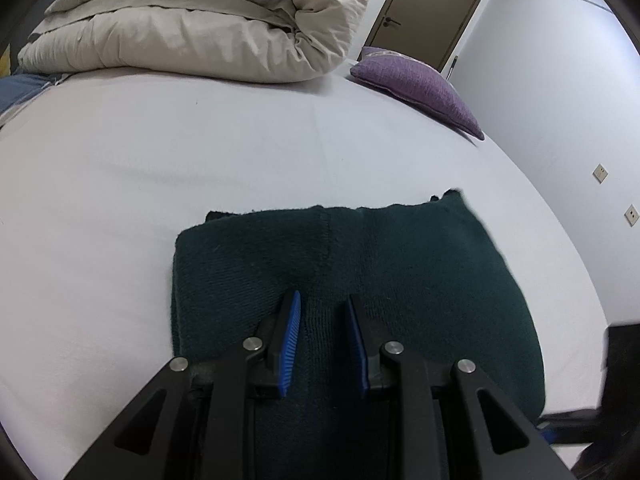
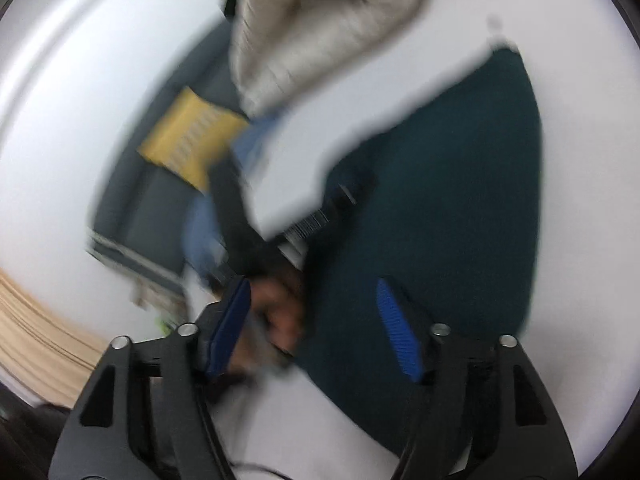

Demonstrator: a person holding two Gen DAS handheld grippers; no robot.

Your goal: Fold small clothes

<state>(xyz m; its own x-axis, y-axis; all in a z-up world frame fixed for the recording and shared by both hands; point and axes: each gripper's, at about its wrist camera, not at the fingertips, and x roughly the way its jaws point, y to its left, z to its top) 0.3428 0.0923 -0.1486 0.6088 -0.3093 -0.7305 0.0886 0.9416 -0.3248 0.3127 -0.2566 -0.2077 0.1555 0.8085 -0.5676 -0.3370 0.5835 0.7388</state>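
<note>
A dark green knitted garment (image 1: 360, 272) lies folded flat on the white bed (image 1: 160, 168). My left gripper (image 1: 324, 300) hovers over its near edge with the blue pads a little apart and nothing between them. In the blurred right wrist view the same garment (image 2: 448, 184) lies on the sheet, and my right gripper (image 2: 314, 292) is wide open above its edge. The other gripper and the hand holding it (image 2: 280, 312) show just in front of the right gripper's left finger.
A rolled beige duvet (image 1: 208, 28) lies at the far side of the bed. A purple cushion (image 1: 420, 84) sits at the far right edge. A door (image 1: 428, 12) and white wall stand beyond. A yellow cushion (image 2: 192, 136) shows off the bed's side.
</note>
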